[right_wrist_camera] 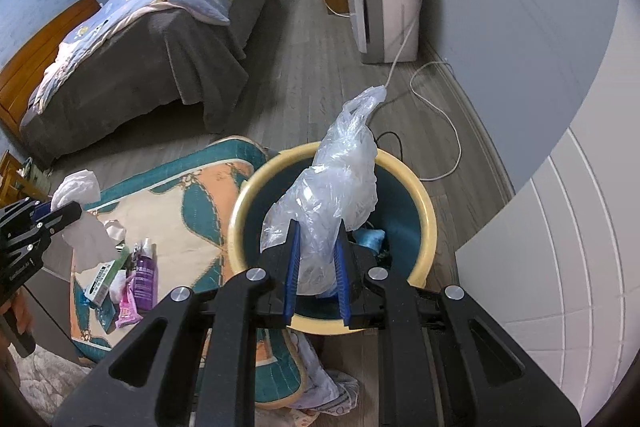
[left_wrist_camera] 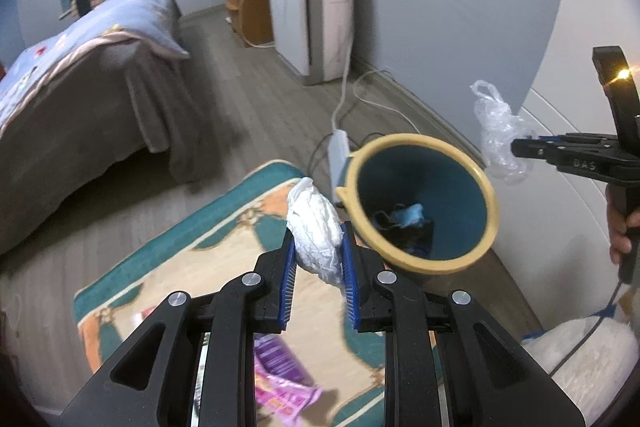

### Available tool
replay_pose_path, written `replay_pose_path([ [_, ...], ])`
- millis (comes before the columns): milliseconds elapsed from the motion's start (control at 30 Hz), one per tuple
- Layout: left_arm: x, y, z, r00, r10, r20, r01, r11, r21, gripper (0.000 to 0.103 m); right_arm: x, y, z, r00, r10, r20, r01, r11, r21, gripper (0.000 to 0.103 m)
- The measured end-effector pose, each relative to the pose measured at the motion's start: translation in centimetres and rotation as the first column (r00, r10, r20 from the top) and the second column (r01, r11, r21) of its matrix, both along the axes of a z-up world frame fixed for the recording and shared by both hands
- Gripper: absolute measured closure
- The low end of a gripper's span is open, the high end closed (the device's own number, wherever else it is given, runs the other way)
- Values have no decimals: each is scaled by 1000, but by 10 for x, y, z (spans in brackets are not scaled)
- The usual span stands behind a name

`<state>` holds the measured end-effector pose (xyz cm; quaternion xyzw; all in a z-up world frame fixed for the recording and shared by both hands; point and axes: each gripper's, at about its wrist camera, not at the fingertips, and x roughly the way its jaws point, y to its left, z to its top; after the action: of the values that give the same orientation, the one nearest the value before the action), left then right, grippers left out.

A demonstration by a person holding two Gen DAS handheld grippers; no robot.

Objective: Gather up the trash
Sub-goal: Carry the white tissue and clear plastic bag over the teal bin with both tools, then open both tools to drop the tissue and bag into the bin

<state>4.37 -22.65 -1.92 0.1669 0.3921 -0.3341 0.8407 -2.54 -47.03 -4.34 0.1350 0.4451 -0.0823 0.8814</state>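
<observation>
I hold crumpled tissue wad (left_wrist_camera: pixel 316 237) in left hand-held gripper (left_wrist_camera: pixel 319 267), just beside trash bin (left_wrist_camera: pixel 486 183) rim. Right hand-held gripper (right_wrist_camera: pixel 317 267) pinches clear plastic bag (right_wrist_camera: pixel 340 187) above bin. Both light, soft, crushable; I judge bag slippery, grip bunched middle.

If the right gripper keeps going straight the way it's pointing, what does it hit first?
Probably the trash bin. The right gripper, shut on the clear plastic bag, points down into its open mouth, so the bag would reach the blue trash inside first; depth is unclear.
</observation>
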Motion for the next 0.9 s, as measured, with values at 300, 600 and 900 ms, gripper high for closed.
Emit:
replay_pose_path([
  [300,-4,-47,-9,996,-91,-26,91,996,10,80,0,-13,-16,999,-17,-29,18,999,31,87],
  [600,-5,-91,-27,985,-165,-59,167,985,35,80,5,-23,-30,998,-7,-57,9,999,37,87],
  [900,-1,-122,-42,975,-217,-51,220,974,56,73,14,-35,-41,997,-38,-69,41,999,33,85],
])
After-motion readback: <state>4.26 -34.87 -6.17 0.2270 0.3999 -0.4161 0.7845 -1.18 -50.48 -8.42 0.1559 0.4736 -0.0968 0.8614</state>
